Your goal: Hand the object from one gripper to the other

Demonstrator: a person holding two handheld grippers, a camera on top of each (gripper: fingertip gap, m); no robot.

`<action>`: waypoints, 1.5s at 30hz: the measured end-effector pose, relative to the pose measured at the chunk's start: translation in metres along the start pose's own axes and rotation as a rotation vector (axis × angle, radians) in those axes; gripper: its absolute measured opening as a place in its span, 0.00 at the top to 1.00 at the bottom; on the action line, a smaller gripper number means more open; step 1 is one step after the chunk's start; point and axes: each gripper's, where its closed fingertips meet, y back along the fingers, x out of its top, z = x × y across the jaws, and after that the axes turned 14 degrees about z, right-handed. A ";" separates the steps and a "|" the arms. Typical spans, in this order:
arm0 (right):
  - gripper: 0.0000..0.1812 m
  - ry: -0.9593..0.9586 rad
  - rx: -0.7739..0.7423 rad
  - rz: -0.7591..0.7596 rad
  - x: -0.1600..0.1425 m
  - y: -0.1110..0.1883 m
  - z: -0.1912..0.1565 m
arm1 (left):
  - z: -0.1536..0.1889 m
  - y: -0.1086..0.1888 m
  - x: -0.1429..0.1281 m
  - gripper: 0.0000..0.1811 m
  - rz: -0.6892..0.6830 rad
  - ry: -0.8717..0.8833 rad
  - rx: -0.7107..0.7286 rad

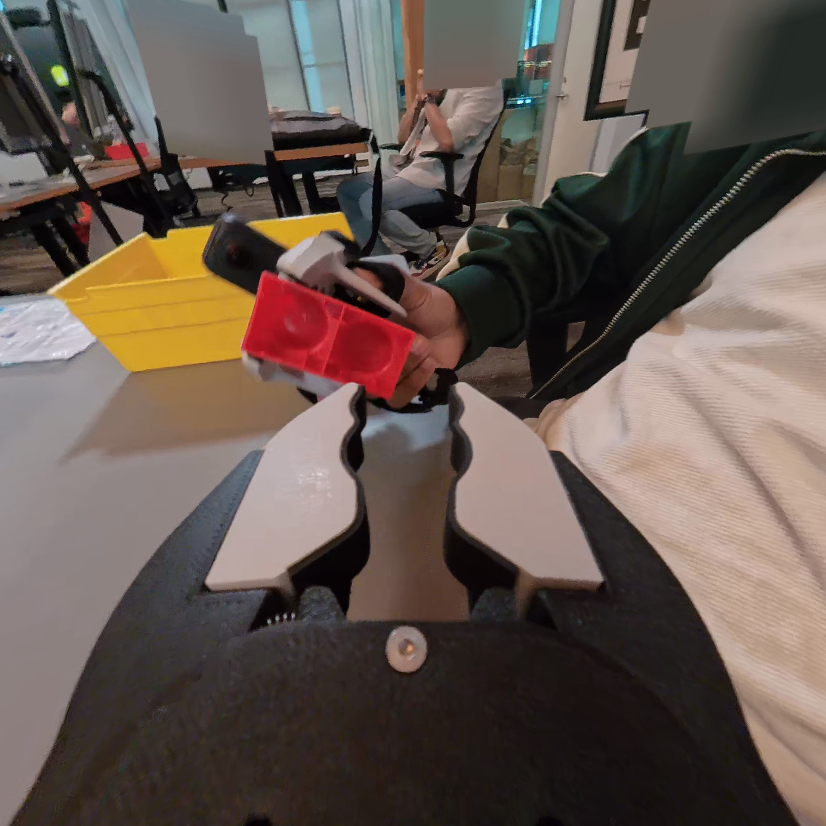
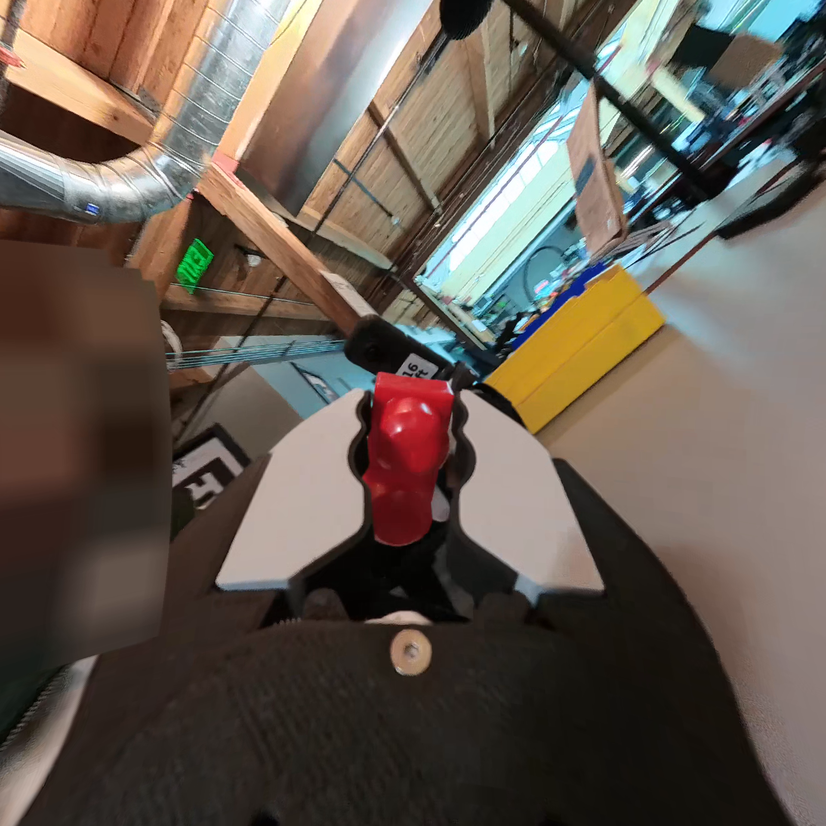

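Note:
A red plastic block (image 1: 328,335) with two round hollows on its facing side hangs in the air in the left wrist view, held by my right gripper, whose white body (image 1: 313,263) and a hand (image 1: 436,322) show behind it. My left gripper (image 1: 406,398) is open and empty. Its fingertips are just below the block's lower right corner. In the right wrist view my right gripper (image 2: 411,395) is shut on the red block (image 2: 404,451), which shows two rounded studs. A black camera body (image 2: 375,346) of the other gripper shows just beyond the block.
A yellow bin (image 1: 170,304) stands on the grey table (image 1: 89,469) behind the block; it also shows in the right wrist view (image 2: 581,348). A clear plastic bag (image 1: 35,330) lies at the left. The person's torso (image 1: 693,424) fills the right side. Another person (image 1: 447,147) sits far back. Tip to tip, the grippers are about 7 cm apart.

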 end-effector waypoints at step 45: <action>0.44 1.719 0.121 -0.619 -0.053 0.012 0.011 | 0.004 -0.006 -0.020 0.80 0.040 0.883 -0.103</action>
